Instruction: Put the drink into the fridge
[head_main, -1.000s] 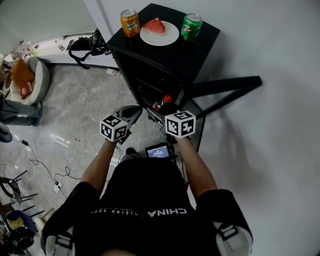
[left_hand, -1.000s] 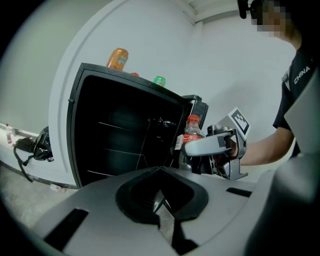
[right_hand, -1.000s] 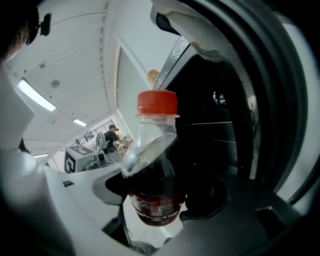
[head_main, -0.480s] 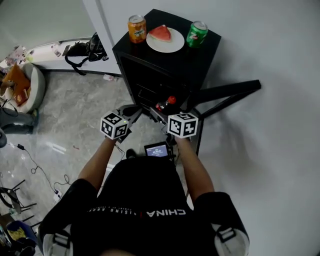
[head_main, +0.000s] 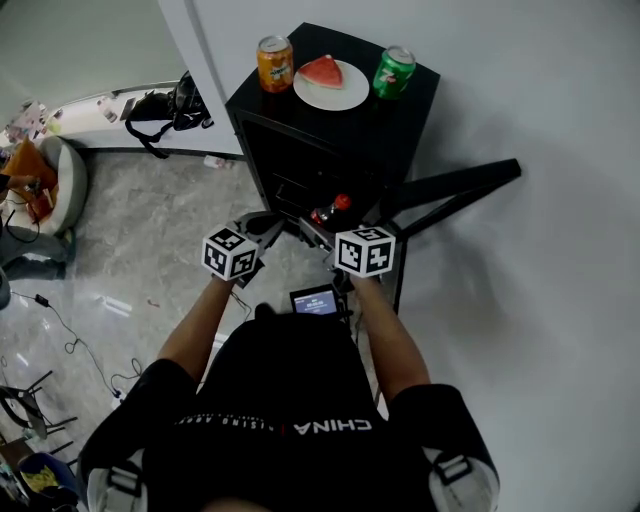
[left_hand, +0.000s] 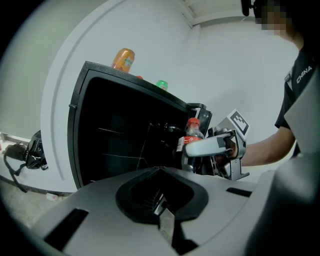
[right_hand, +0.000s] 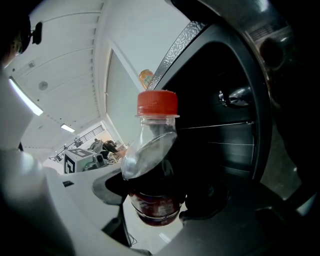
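Right tool (right_hand: 160, 170): grips red-capped cola bottle (right_hand: 157, 125), upright, before open black fridge (head_main: 395, 125). Left tool (left_hand: 161, 170): jaws apparently together, nothing between them.

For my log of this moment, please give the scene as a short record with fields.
drink: cola bottle, red cap, upright, in front of the fridge
right gripper: jaws shut on the cola bottle
left gripper: jaws together, nothing held
fridge: black, door open, wire shelves inside
fridge top: orange can, plate with watermelon slice, green can
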